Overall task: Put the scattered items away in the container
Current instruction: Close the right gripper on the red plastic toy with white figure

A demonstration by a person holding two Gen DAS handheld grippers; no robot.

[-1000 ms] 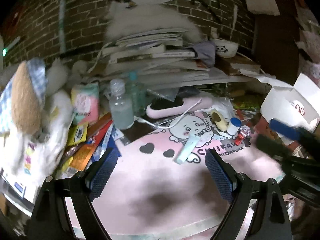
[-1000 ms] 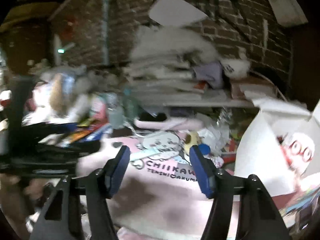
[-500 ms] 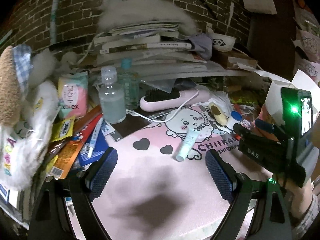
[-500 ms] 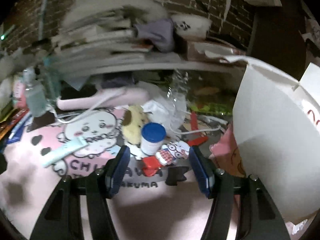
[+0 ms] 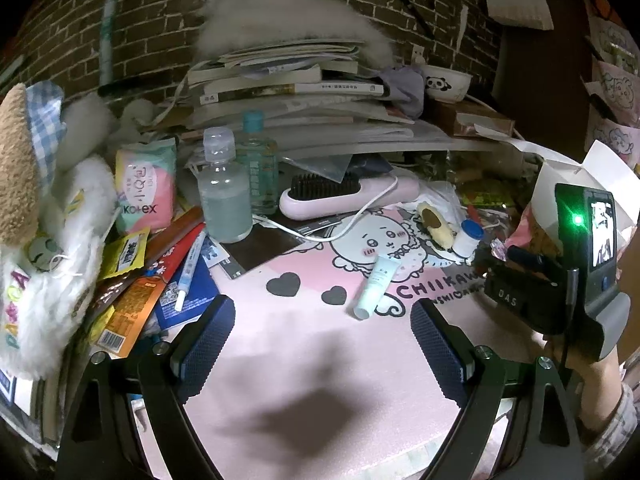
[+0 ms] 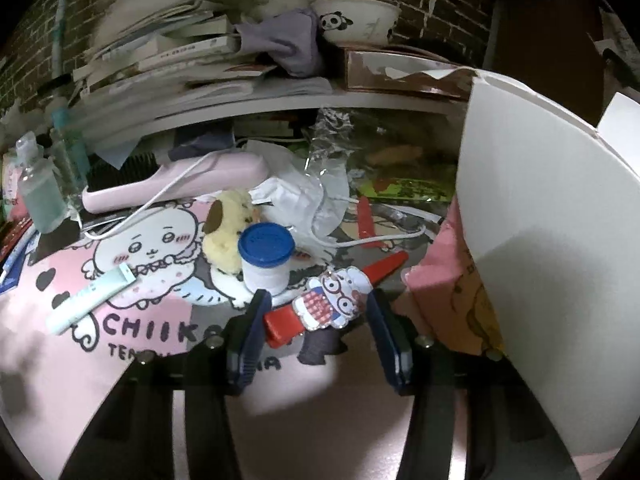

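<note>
In the right wrist view my right gripper [image 6: 318, 316] is open, its jaws on either side of a red clip with a sparkly Santa figure [image 6: 330, 304] lying on the pink mat [image 6: 152, 344]. Just beyond stand a white jar with a blue lid [image 6: 266, 258], a yellow plush [image 6: 228, 236] and a mint tube [image 6: 90, 298]. The white box [image 6: 540, 248] stands at the right. In the left wrist view my left gripper [image 5: 322, 332] is open and empty above the mat [image 5: 304, 360], short of the mint tube [image 5: 378, 282]. The right gripper body [image 5: 552, 280] shows at its right.
A pink hairbrush with white cord [image 5: 348, 196], two clear bottles [image 5: 226, 192], a Kotex pack [image 5: 146, 190], sachets and pens [image 5: 160, 276] and a plush toy [image 5: 44, 240] crowd the left and back. Stacked books [image 5: 288, 88] and a panda bowl [image 6: 352, 20] sit behind.
My right gripper has moved forward and down, so the red Santa clip now lies between its jaws. The left gripper has held nearly still.
</note>
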